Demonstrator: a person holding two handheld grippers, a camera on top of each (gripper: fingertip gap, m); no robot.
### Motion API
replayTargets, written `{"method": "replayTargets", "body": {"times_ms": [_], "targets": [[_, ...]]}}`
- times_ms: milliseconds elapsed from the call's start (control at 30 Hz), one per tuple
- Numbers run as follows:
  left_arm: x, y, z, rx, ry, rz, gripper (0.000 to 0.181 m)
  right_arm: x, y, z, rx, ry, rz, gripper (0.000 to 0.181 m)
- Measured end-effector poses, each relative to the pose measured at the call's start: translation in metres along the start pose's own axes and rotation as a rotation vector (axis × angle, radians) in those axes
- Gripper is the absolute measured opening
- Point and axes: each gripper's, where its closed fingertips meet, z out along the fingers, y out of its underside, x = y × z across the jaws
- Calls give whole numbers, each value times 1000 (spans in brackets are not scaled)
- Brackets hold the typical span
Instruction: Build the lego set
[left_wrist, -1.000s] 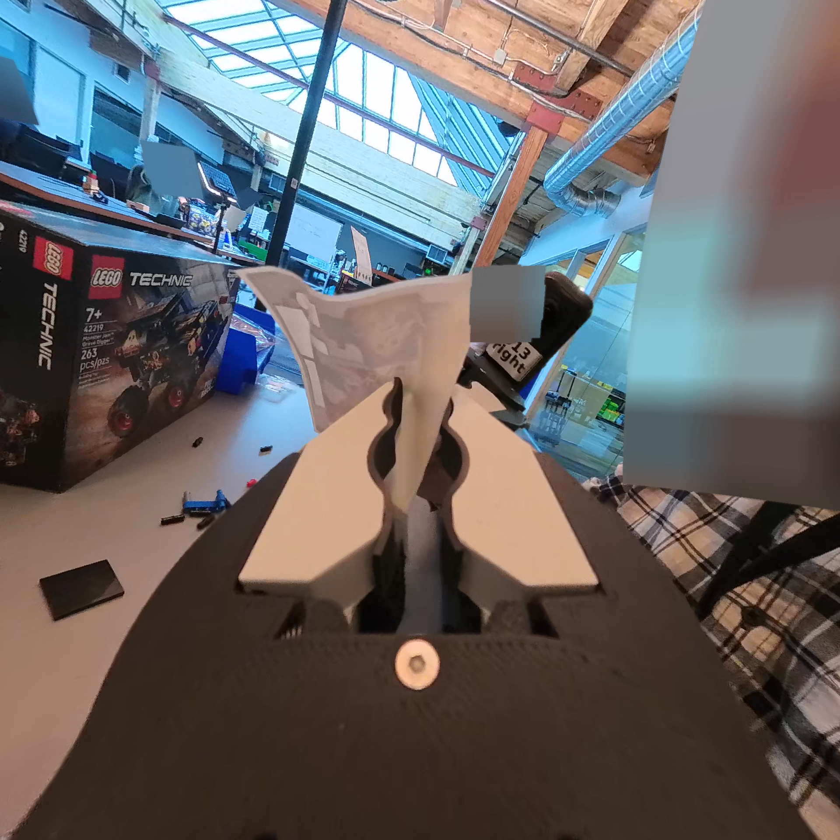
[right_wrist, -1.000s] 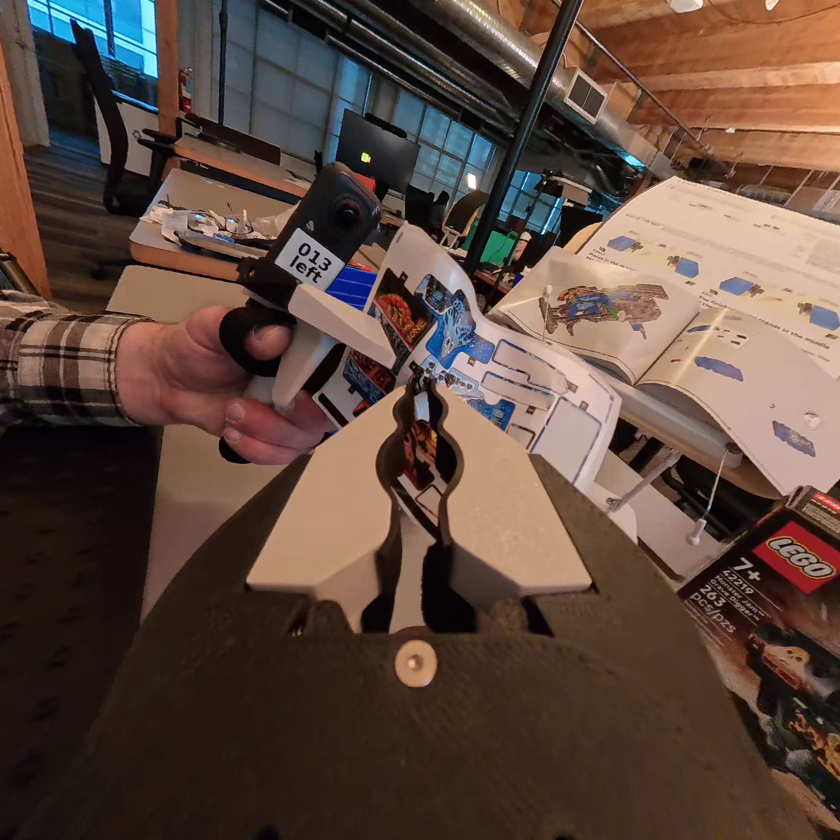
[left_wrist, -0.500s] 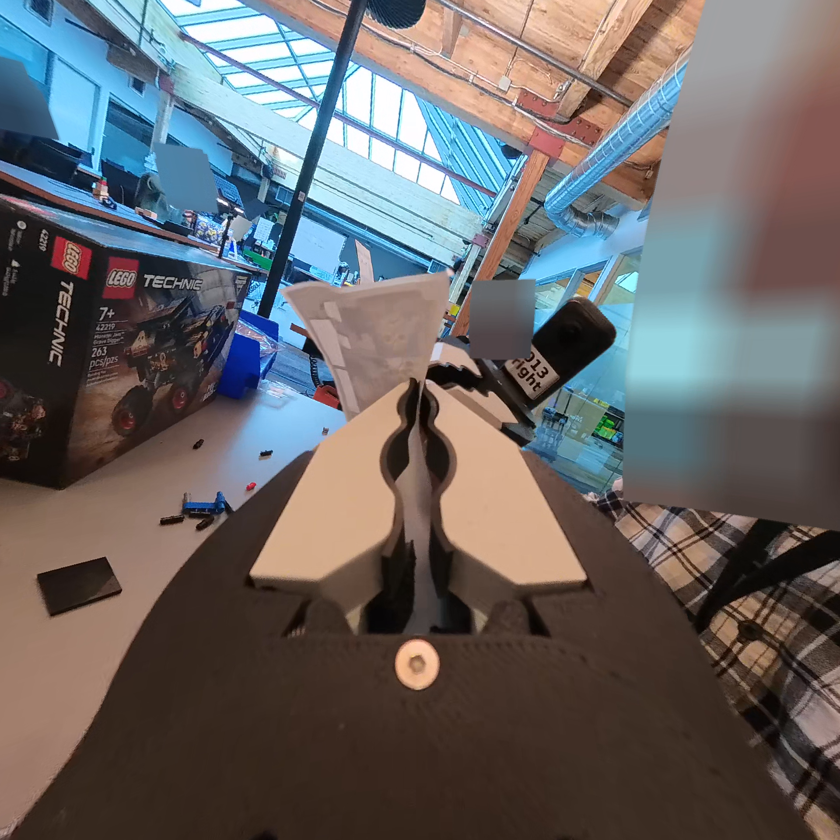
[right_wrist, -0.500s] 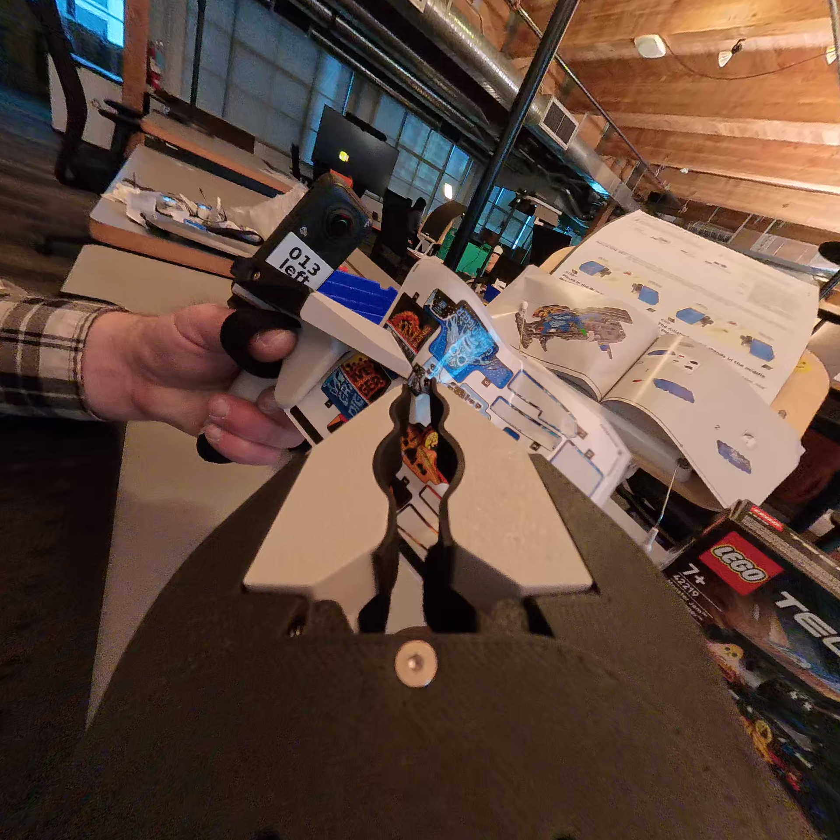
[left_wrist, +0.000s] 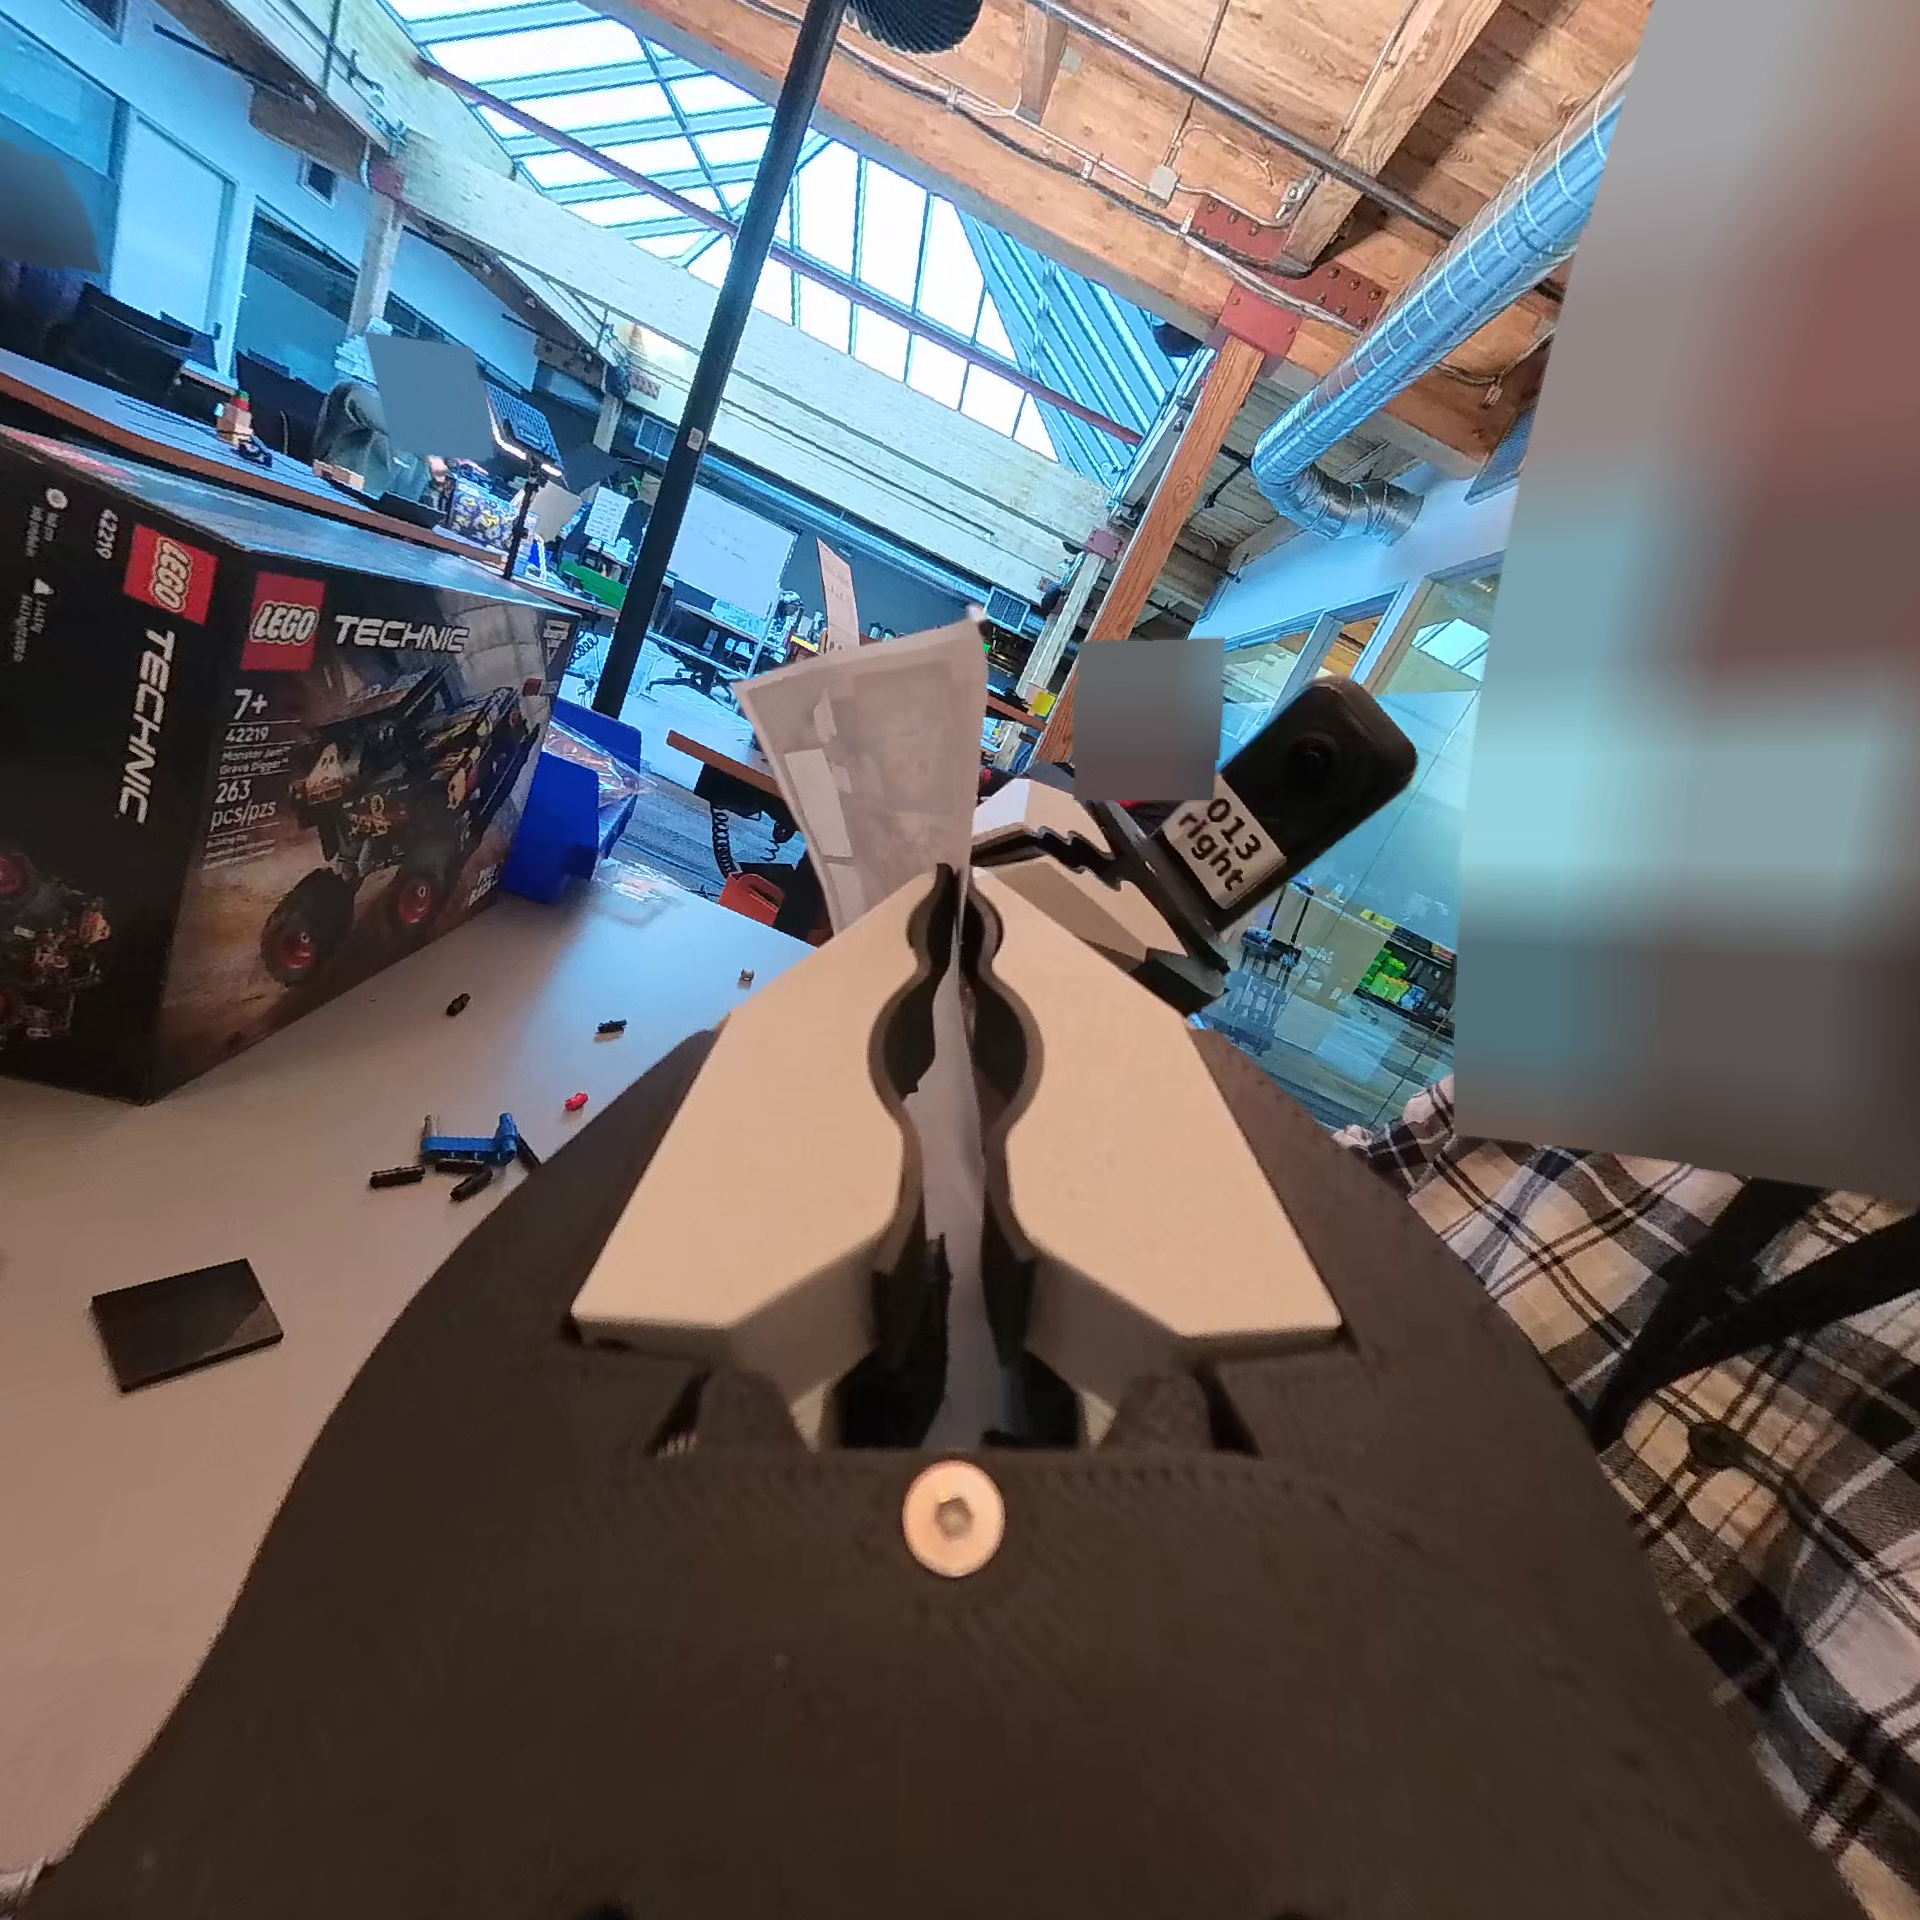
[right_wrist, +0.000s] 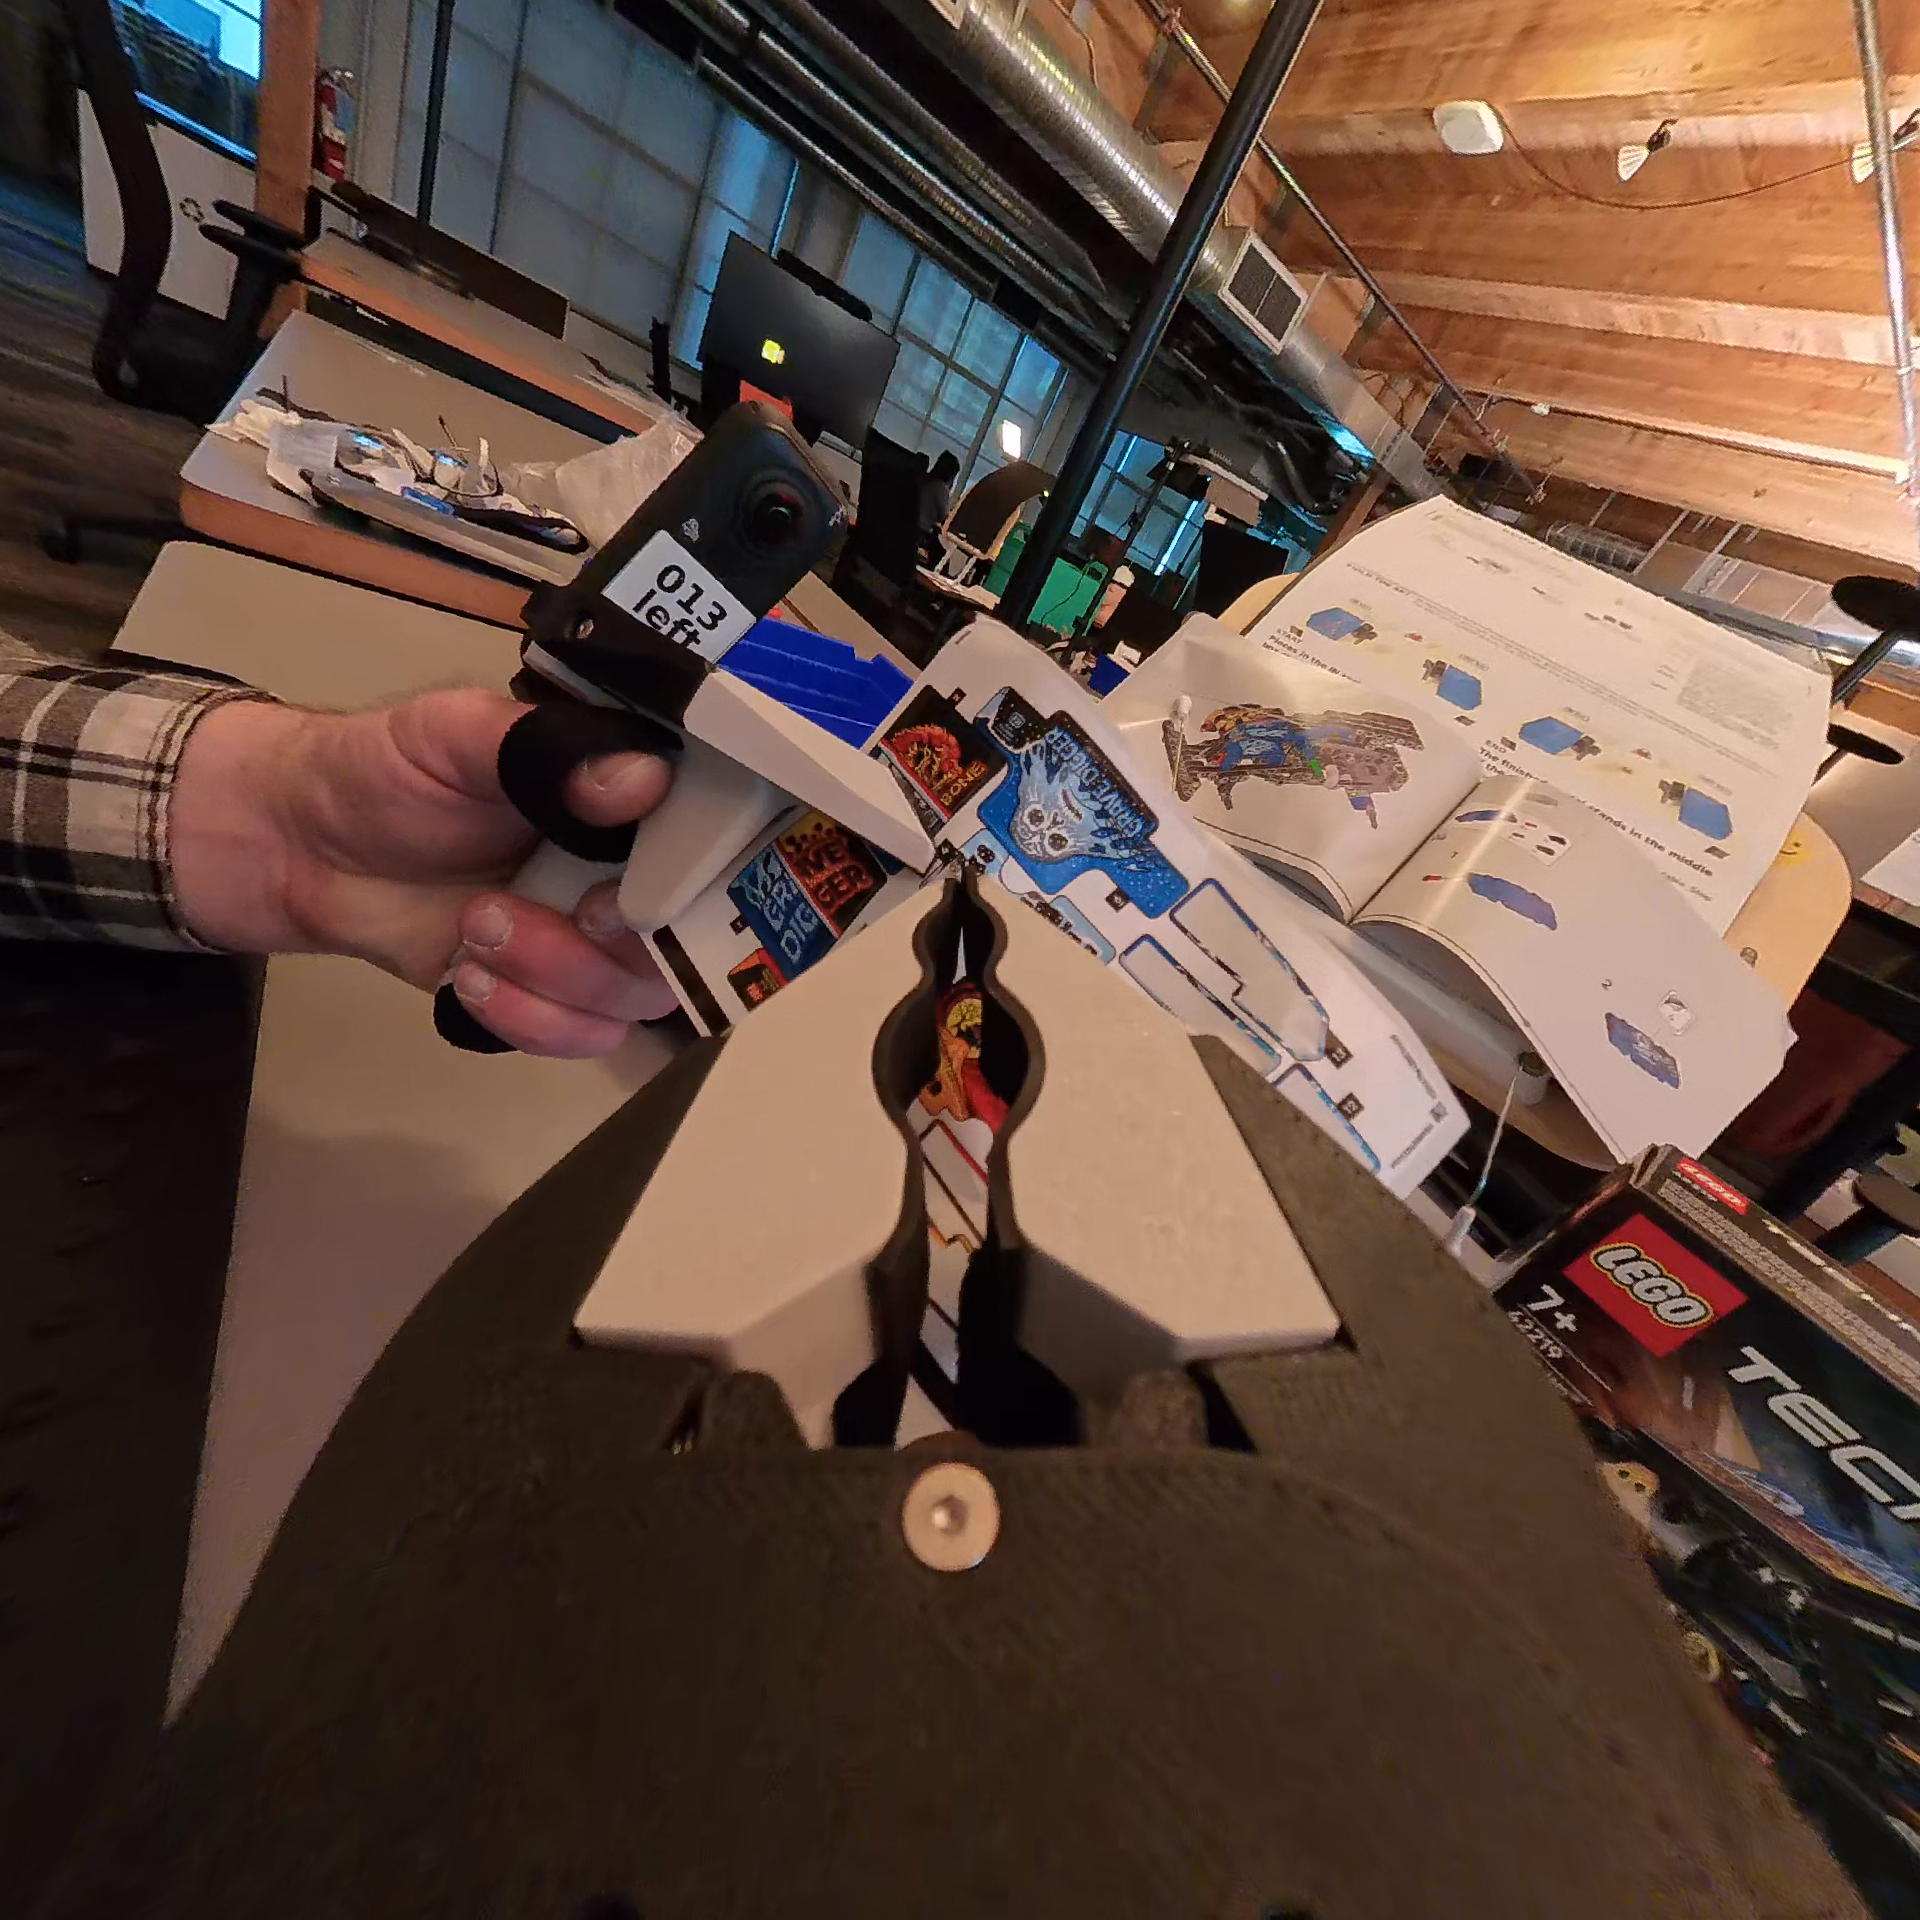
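- Since a second ago: the sticker sheet (left_wrist: 883, 769) has swung from a broad fan to nearly edge-on in the left wrist view, and both grippers have tipped up a little.
- Sheet is in the air above the tabletop (left_wrist: 156, 1475), off the near edge toward the person, printed face to the right wrist camera.
- Left gripper (left_wrist: 954, 902): jaws closed flat on the sheet, which runs straight up through the slot and out past the tips.
- Right gripper (right_wrist: 961, 883): jaws pinched together at the very tips, on a sticker or sheet edge near the blue graphic; can't tell which.
- Key relation: sheet's long axis runs away down-right from the right tips; the left gripper (right_wrist: 831, 790) clamps just beside them, so left anchors and right is placed to peel.
- Judgement: a pull away from the left clamp should lift the sticker; the risk is tearing it.
- Around: set box (left_wrist: 239, 790) far left on the tabletop, loose pins (left_wrist: 457, 1158) and a black tile (left_wrist: 187, 1322) at centre-left, open manual (right_wrist: 1455, 821) behind the sheet.
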Motion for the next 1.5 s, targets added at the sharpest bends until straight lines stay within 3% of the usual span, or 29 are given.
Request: {"method": "replayTargets", "body": {"times_ms": [700, 933, 1233, 1500], "targets": [[-17, -11, -16, 33, -82, -50, 0, 53, -9, -32, 198, 54, 370, 0], [-33, -4, -39, 15, -230, -42, 0, 66, -8, -42, 220, 88, 395, 0], [-69, 30, -87, -146, -585, -9, 0, 66, -3, -40, 173, 85, 369, 0], [-89, 56, -106, -275, -770, 90, 20, 58, 6, -32, 108, 63, 331, 0]]}}
